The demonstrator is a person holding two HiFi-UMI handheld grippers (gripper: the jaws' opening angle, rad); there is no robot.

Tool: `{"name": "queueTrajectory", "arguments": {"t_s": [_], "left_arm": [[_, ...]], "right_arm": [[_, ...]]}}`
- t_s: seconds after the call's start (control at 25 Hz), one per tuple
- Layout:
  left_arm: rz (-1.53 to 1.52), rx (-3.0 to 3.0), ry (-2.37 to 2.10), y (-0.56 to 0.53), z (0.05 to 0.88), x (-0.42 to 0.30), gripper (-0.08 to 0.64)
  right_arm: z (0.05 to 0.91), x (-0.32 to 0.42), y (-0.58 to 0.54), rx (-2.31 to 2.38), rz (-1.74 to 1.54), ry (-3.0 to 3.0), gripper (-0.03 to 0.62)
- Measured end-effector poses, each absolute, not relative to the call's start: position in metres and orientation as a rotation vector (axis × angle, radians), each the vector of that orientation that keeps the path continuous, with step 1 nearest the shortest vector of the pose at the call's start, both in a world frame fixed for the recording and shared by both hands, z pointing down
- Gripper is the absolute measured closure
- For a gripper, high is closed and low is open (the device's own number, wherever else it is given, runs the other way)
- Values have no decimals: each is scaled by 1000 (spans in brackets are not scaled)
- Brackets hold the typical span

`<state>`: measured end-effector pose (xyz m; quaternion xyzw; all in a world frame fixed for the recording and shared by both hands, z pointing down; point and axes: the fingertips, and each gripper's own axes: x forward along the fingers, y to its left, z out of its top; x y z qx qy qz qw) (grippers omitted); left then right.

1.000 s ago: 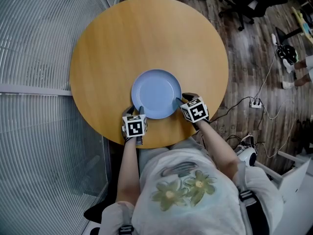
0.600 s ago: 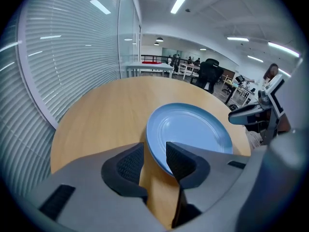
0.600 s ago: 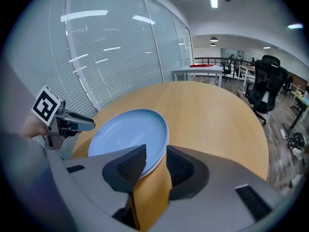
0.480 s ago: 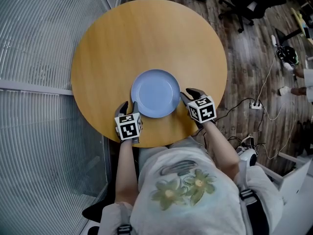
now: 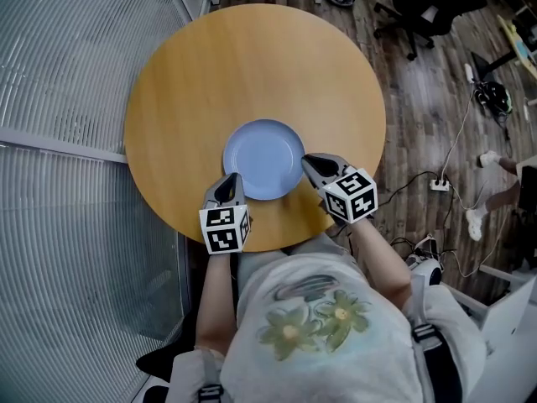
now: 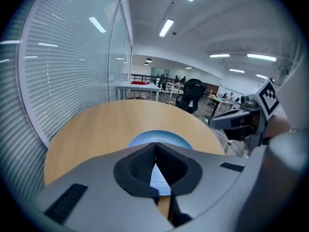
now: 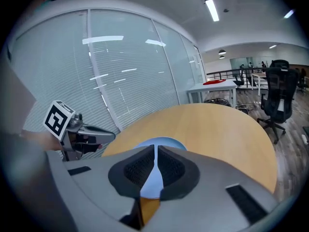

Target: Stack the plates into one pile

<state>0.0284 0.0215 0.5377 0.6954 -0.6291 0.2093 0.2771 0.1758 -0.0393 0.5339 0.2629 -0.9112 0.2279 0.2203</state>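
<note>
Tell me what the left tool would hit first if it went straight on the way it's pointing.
Probably the blue plate on the table: the left tool, jaws just closed on nothing, points down at it. Depth is hard to judge.

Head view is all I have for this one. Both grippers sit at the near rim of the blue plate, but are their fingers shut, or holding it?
Observer: The left gripper view shows its fingers pressed together with nothing between them. The blue plate lies flat on the table just beyond.
Operator: And the right?
Observer: The right gripper has just been closing. Its fingers meet at the tips with nothing between them either.
Operator: Is either gripper resting on the table?
Observer: It seems not. From the right gripper view, the left gripper appears lifted, with its tips above the table's edge rather than on the wood.
</note>
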Motion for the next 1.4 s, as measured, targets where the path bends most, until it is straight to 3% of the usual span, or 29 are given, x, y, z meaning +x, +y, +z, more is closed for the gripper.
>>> {"name": "queueTrajectory", "arguments": {"t_s": [0.16,0.6,1.4], "left_arm": [[407,1953,-1556,32,522,62,541],[348,2028,-1533,66,515,115,541],[389,2022,-1564,113,519,139,541]], "right_arm": [[517,168,-18,653,572,-2568,545],[509,181,36,529,470,-2604,551],[523,214,88,542,457,-2582,551]]}}
